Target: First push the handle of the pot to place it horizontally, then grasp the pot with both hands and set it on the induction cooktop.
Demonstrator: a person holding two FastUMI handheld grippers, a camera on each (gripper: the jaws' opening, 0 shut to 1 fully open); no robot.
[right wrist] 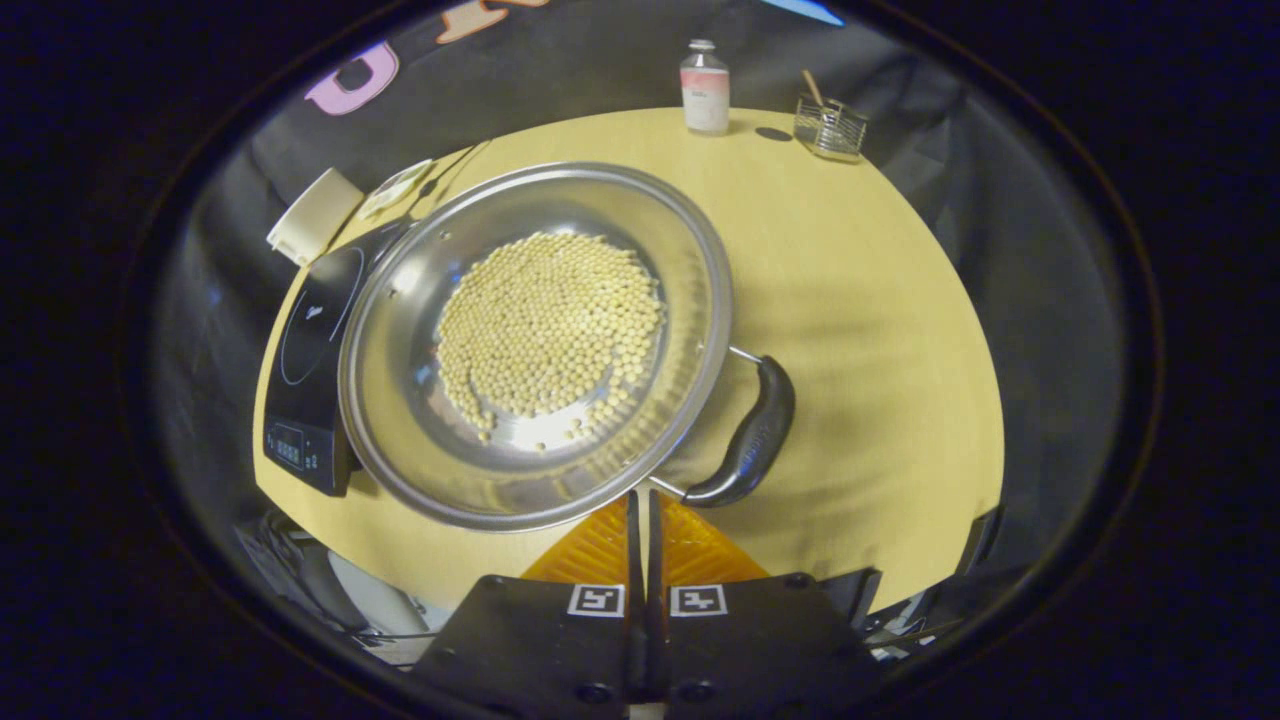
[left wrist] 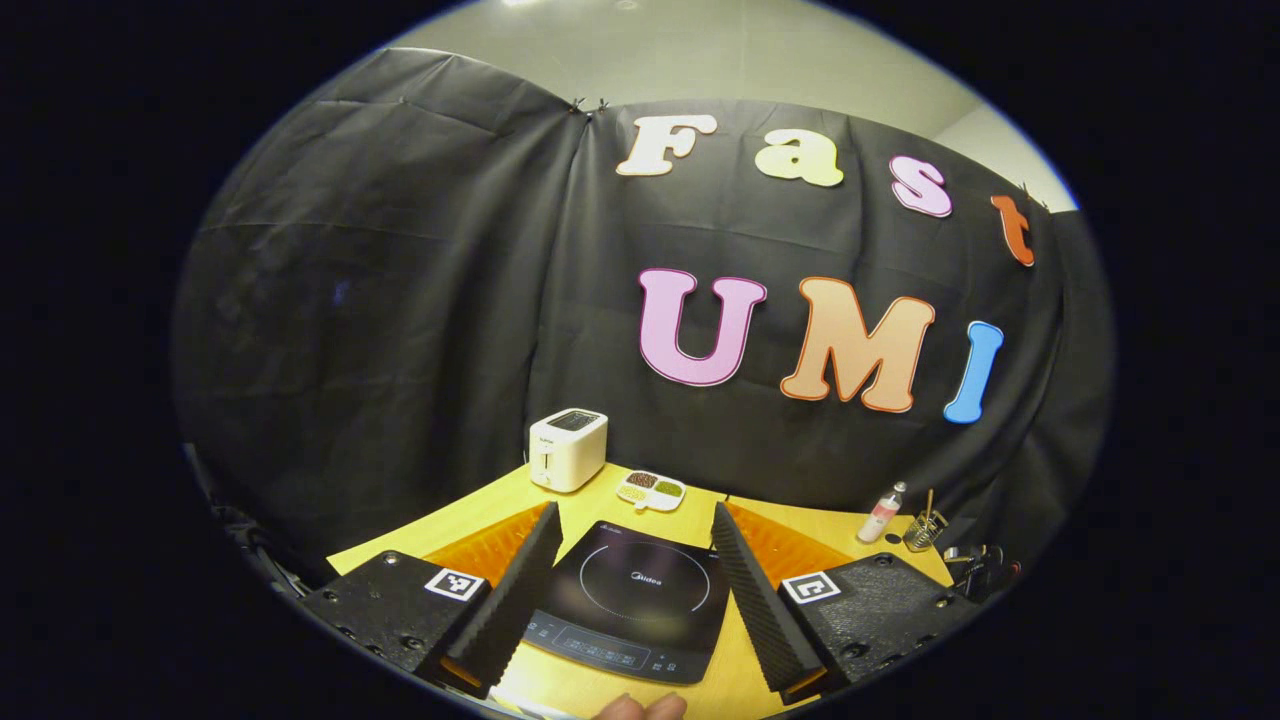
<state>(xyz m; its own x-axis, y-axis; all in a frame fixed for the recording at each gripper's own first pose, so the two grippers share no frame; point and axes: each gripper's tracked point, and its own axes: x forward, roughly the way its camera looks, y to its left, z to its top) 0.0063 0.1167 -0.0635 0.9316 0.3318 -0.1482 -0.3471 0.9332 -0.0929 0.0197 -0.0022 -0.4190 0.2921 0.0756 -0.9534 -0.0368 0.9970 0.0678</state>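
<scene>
Right now I see the pot (right wrist: pixel 535 345), full of pale beans (right wrist: pixel 550 325), on the tabletop (right wrist: pixel 870 300) w/ its rim overlapping the induction cooktop (right wrist: pixel 305 370); handle (right wrist: pixel 752 432) points toward right gripper (right wrist: pixel 645 505), jaws closed together just beside it. Left gripper (left wrist: pixel 632 590) hangs over the cooktop, jaws wide apart.

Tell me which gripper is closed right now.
The right gripper, jaws together at the pot's black handle. The left gripper is spread wide above the induction cooktop.

cooktop (right wrist: pixel 305 375) partly behind pot (right wrist: pixel 540 345)
</scene>
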